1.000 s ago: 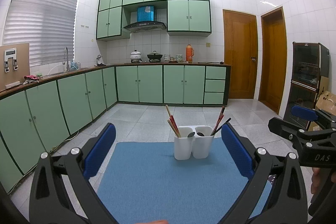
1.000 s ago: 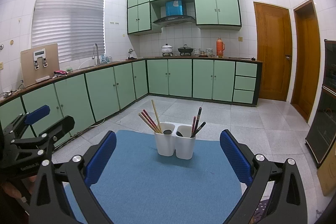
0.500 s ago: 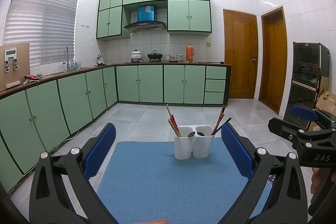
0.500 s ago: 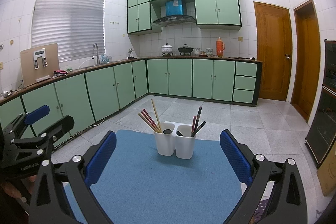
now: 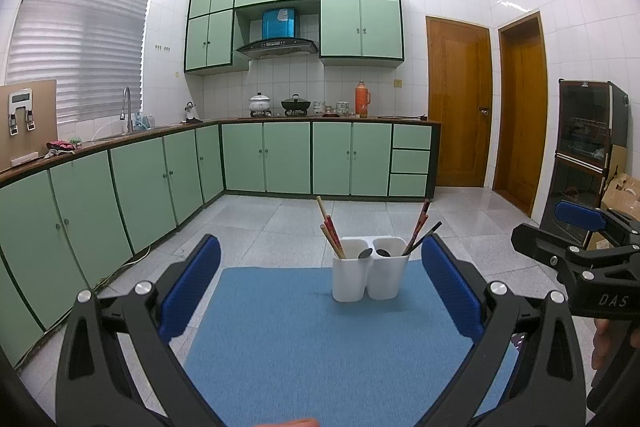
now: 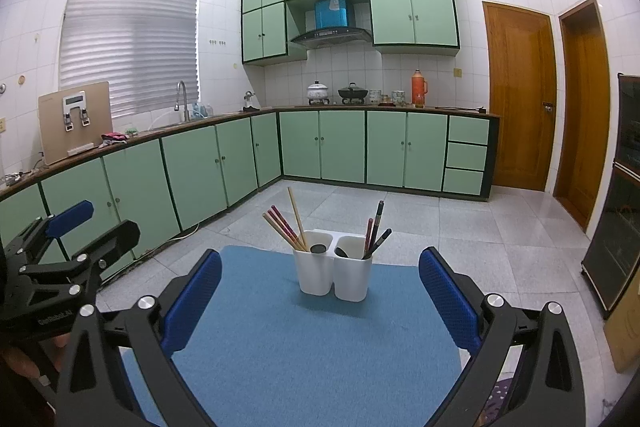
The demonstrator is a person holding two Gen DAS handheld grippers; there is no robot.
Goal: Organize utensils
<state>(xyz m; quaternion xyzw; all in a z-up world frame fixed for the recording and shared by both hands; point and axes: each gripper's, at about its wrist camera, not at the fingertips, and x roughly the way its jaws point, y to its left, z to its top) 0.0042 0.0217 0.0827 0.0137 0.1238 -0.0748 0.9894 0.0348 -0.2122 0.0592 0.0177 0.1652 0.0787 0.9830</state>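
A white two-cup utensil holder (image 5: 370,277) (image 6: 333,273) stands at the far edge of a blue mat (image 5: 320,347) (image 6: 304,355). Its left cup holds light and red chopsticks (image 6: 286,227) and a spoon; its right cup holds dark and red chopsticks (image 6: 376,233) and a spoon. My left gripper (image 5: 320,287) is open and empty, hovering over the near part of the mat. My right gripper (image 6: 320,291) is likewise open with nothing between its blue pads. Each gripper appears at the edge of the other's view: the right gripper (image 5: 576,247) and the left gripper (image 6: 68,239).
Green base cabinets (image 5: 160,179) run along the left and back walls, with a sink tap (image 5: 127,107) and pots (image 5: 296,105) on the counter. Two wooden doors (image 5: 458,103) stand at the right, beside a dark cabinet (image 5: 584,147). Grey tiled floor (image 6: 460,227) lies beyond the mat.
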